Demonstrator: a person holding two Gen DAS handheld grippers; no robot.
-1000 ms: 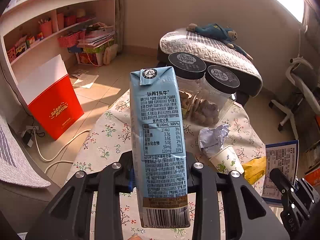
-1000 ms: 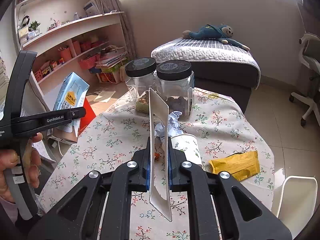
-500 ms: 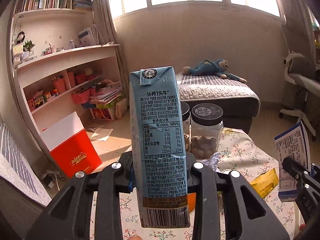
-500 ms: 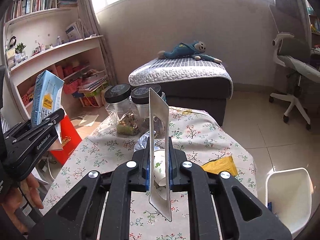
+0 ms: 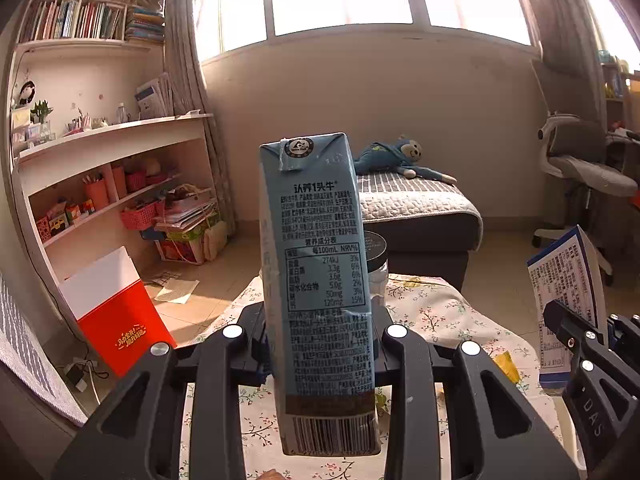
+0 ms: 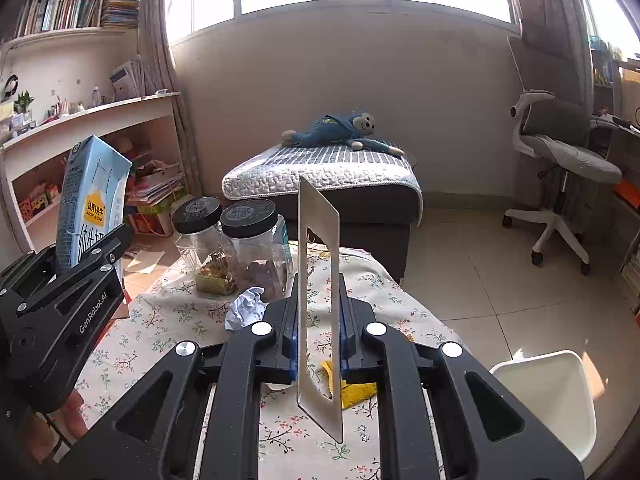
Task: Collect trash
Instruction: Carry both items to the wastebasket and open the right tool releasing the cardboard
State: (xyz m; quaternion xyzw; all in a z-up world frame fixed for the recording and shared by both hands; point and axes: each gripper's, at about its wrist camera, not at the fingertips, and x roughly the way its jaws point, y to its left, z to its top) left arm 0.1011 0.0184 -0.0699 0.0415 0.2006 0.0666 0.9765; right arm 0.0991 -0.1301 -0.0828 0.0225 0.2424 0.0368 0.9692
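Two hand-held grippers are hanging above the floral desk point(image 6: 168, 320). Left hand-held gripper point(image 5: 320, 344) is pinching an upright blue carton point(image 5: 316, 280); right hand-held gripper point(image 6: 320, 344) is squeezing a flat box point(image 6: 318, 280) edge-on. Crumpled paper point(image 6: 245, 307) and a yellow wrapper point(image 6: 354, 390) are lying on the desk, a white bin point(image 6: 552, 392) standing beside it.

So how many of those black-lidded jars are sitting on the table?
2, side by side at the table's far edge: left jar with yellowish contents, right jar with brown ones. The milk carton hides most of them in the left view.
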